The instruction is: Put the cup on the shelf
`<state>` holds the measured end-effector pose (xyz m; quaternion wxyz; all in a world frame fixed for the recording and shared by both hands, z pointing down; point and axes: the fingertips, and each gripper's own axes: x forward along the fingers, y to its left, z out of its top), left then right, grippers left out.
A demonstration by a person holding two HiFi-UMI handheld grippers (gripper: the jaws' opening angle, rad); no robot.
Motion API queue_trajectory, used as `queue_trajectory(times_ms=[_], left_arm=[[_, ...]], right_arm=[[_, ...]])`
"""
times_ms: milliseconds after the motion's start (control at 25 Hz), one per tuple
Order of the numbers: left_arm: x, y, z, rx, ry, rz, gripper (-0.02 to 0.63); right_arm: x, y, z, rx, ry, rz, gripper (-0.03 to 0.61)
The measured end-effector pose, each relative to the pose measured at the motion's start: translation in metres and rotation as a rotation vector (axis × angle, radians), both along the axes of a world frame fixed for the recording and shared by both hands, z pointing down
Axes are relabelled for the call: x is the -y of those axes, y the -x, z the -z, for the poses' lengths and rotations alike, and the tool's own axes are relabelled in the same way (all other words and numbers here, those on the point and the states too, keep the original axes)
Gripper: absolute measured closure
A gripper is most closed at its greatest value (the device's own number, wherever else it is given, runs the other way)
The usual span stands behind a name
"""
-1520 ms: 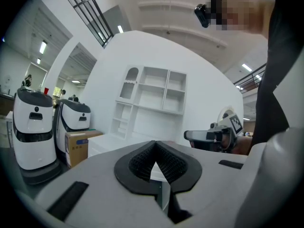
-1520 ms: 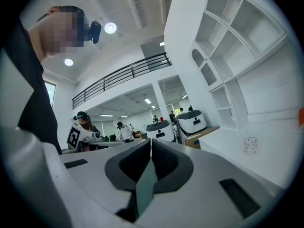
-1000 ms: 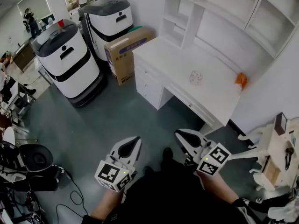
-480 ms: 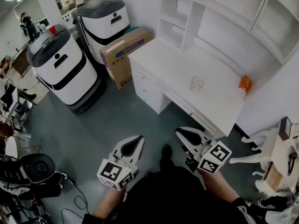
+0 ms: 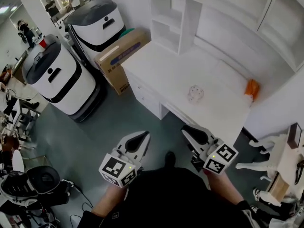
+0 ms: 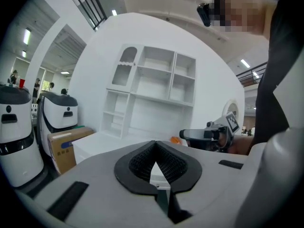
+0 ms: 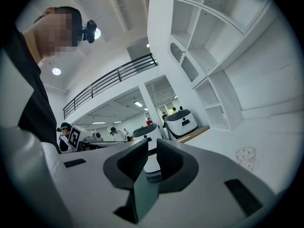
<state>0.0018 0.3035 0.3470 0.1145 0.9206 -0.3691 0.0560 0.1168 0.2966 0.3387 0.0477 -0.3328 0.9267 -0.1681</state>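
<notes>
Left gripper (image 5: pixel 142 137) and right gripper (image 5: pixel 188 130) low in frame, jaws together, empty — cup (image 5: pixel 195 93) well apart on desk (image 5: pixel 164 65), centre right

One cup (image 5: pixel 195 93), one orange object (image 5: pixel 252 88), one cardboard box (image 5: pixel 121 56), two white robots (image 5: pixel 57 75) (image 5: pixel 97 25), two grippers (image 5: pixel 140 137) (image 5: pixel 190 129), one shelf unit (image 5: pixel 168 20)

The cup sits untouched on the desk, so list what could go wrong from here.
1. The cup is clear and faint against the white desk; a misjudged reach could tip it.
2. The left tool and the right tool are both shut; unless one opens first, it may shove the cup toward the orange object.
3. The shelf compartments look narrow; the cup could clip a divider going in.
</notes>
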Motion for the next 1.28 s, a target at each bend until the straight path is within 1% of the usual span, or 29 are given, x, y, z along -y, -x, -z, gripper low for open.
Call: queue_trajectory(times_ms=[200,360,480,680,760,880,960,1120,1280], left_arm=[[0.032,-0.037,0.001,0.014,0.014,-0.052,0.603],[0.052,-0.051,-0.008,0.003,0.028,-0.113,0.603],[0.078,-0.049,-0.02,0.008,0.039,-0.16,0.603],[0.134,-0.031,-0.028,-0.005,0.057,-0.266,0.603],[0.155,-0.027,-0.027,-0.002,0.048,-0.325,0.603],[0.187,-0.017,-0.025,0.017,0.009,-0.414,0.603],[0.209,-0.012,-0.029,0.029,0.007,-0.455,0.603],[0.236,-0.018,-0.037,0.02,0.048,-0.517,0.603],[0.25,-0.036,-0.036,0.006,0.035,-0.544,0.603]], right_arm=[[0.019,-0.045,-0.017,-0.028,0.039,-0.044,0.56],[0.035,-0.059,-0.025,-0.034,0.057,-0.112,0.56],[0.054,-0.052,-0.033,-0.036,0.091,-0.164,0.56],[0.094,-0.019,-0.034,-0.065,0.119,-0.228,0.558],[0.114,-0.01,-0.032,-0.064,0.122,-0.267,0.558],[0.141,0.004,-0.027,-0.064,0.11,-0.336,0.558],[0.157,0.01,-0.027,-0.066,0.106,-0.378,0.558],[0.168,0.001,-0.038,-0.077,0.131,-0.46,0.557],[0.174,-0.019,-0.053,-0.094,0.161,-0.508,0.557]])
